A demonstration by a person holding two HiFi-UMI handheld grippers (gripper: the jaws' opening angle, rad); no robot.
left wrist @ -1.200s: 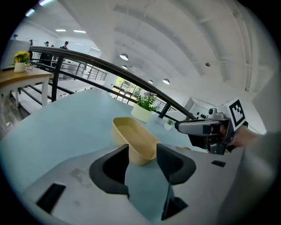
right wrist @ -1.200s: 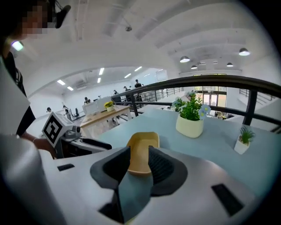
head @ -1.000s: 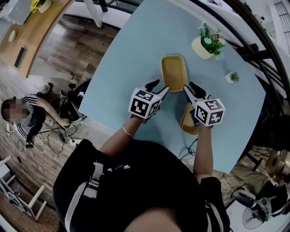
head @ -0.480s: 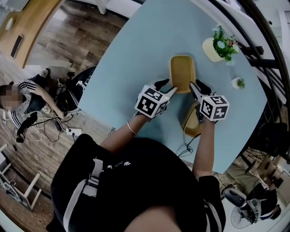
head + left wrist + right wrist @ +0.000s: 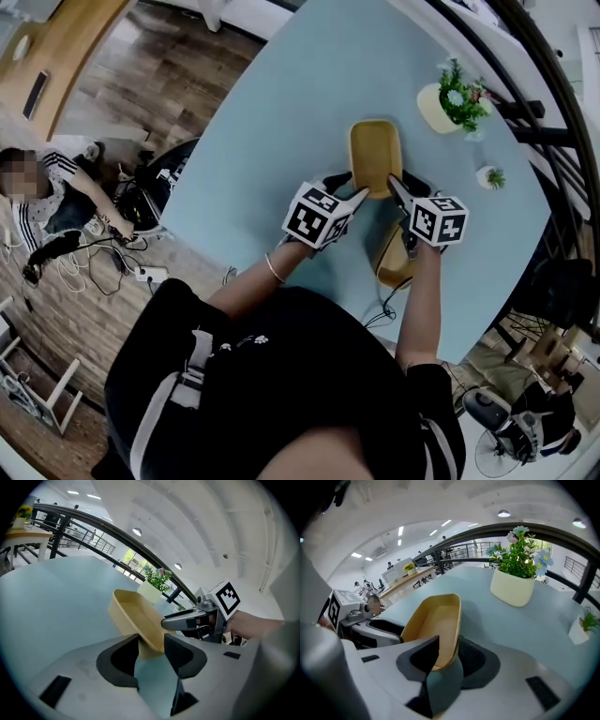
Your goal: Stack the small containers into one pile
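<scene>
Blue table (image 5: 281, 112), left claw (image 5: 352, 186) just closed on yellow container (image 5: 375, 150), right claw (image 5: 402, 184) clamping it

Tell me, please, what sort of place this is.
Probably an open-plan office or lab: a pale blue table with potted plants, a black railing beside it, and distant desks with people under ceiling lights.

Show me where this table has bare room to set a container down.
The widest bare patch of the table runs from its left edge to the yellow container. Beyond its far end is bare too. Crowded: the right side, among the flower pot, small plant pot and second container.
</scene>
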